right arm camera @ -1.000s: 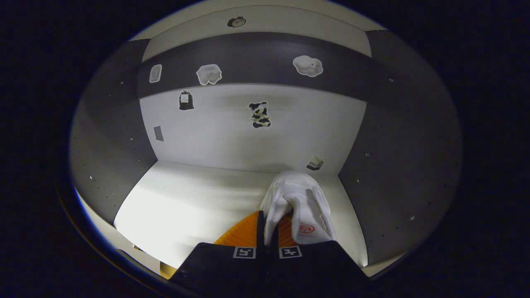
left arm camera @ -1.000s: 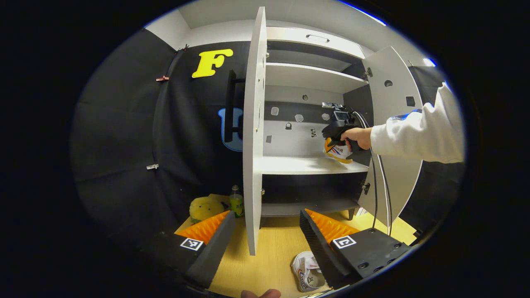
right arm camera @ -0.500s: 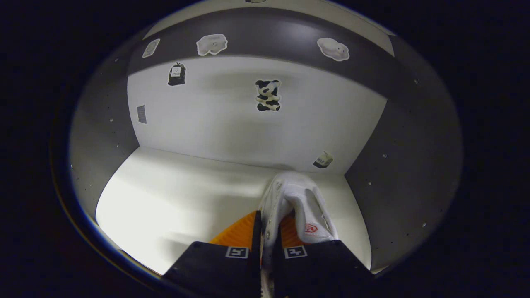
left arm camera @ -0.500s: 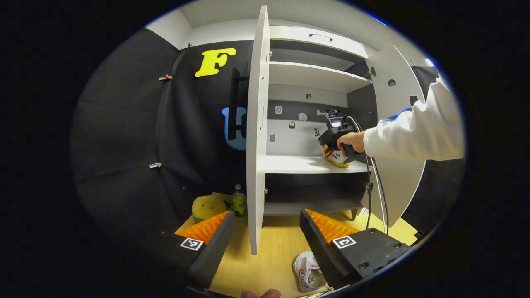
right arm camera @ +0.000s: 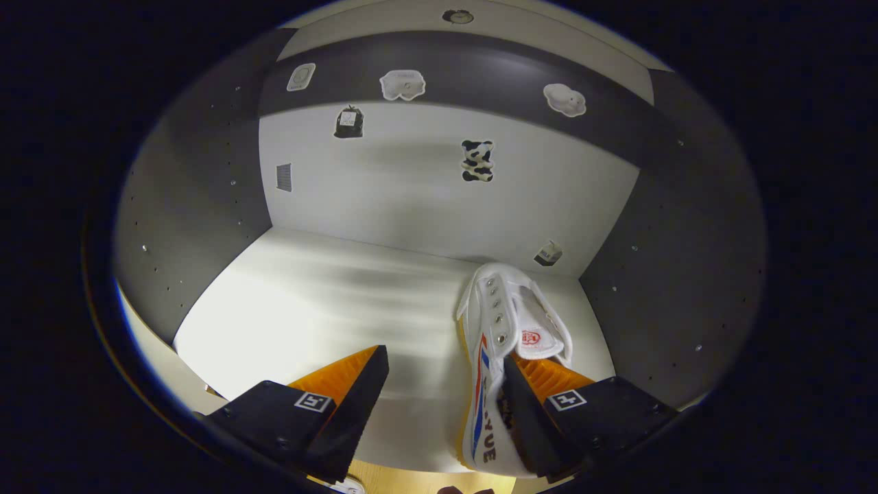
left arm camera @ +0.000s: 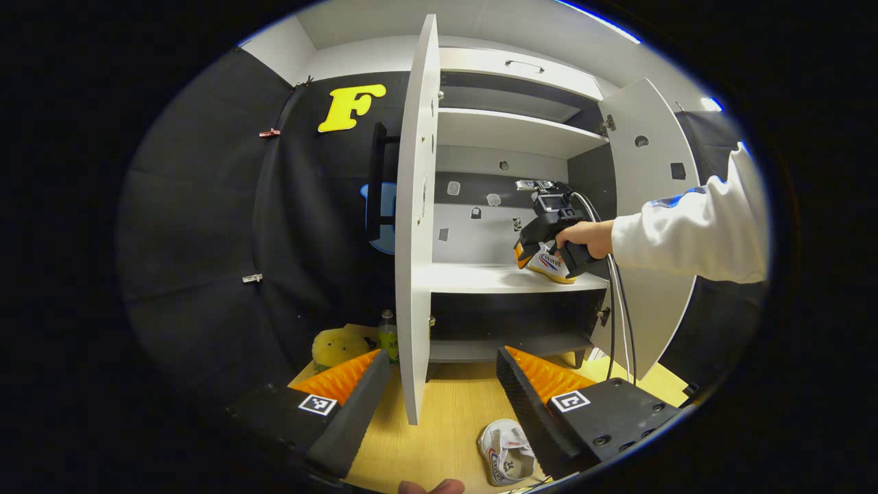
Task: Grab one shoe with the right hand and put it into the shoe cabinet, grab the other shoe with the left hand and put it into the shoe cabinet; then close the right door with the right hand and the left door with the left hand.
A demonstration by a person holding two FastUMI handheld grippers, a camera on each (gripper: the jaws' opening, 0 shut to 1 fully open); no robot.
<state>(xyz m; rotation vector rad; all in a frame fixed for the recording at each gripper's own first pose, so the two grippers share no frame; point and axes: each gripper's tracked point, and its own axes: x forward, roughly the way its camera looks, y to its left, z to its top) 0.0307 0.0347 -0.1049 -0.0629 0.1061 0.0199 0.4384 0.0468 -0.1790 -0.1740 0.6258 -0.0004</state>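
A white shoe (right arm camera: pixel 504 350) with a yellow sole and red and blue stripes rests on the white middle shelf (right arm camera: pixel 329 309) of the shoe cabinet, at its right side. My right gripper (right arm camera: pixel 442 384) is open, its right finger (right arm camera: pixel 542 384) against the shoe's side. From the left gripper view that shoe (left arm camera: pixel 549 266) lies on the shelf under the right gripper (left arm camera: pixel 531 250), held by a hand in a white sleeve. The other white shoe (left arm camera: pixel 507 456) lies on the wooden floor (left arm camera: pixel 446 425), just left of my right-hand finger. My left gripper (left arm camera: pixel 439 381) hangs open above the floor.
Both cabinet doors stand open: the left door (left arm camera: pixel 415 219) edge-on straight ahead, the right door (left arm camera: pixel 645 226) behind the sleeve. A green bottle (left arm camera: pixel 389 335) and a yellow plush toy (left arm camera: pixel 336 345) sit on the floor left of the cabinet. Cables (left arm camera: pixel 621 309) hang from the right gripper.
My right gripper has opened and let go of the shoe, which now rests on the middle shelf. The left gripper has barely moved.
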